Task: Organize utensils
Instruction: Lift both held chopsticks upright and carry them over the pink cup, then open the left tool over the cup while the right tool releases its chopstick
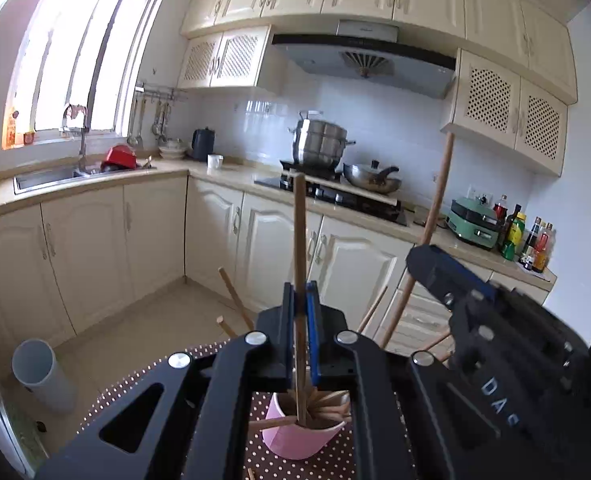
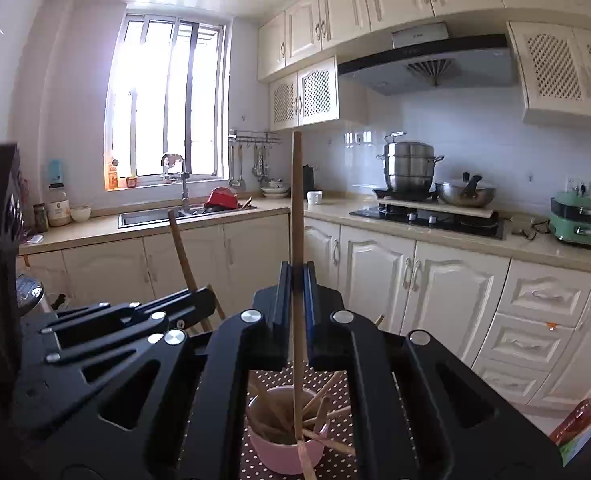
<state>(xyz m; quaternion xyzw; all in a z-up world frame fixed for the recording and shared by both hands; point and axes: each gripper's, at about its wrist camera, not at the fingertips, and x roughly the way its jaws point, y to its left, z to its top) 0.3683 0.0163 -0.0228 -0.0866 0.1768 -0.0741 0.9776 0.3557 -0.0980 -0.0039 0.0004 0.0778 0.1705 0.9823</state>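
Observation:
A pink cup with several wooden chopsticks in it stands on a brown dotted tablecloth below both grippers. My left gripper is shut on an upright chopstick whose lower end reaches into the cup. To its right, my right gripper grips another chopstick, which leans slightly. In the right wrist view, my right gripper is shut on its upright chopstick, whose tip is inside the pink cup. The left gripper and its chopstick show on the left there.
More chopsticks stick up beyond the table's far edge. A grey cylindrical bin stands on the floor to the left. Cream cabinets, a sink and a stove with pots line the far walls. A bottle lies at the lower right.

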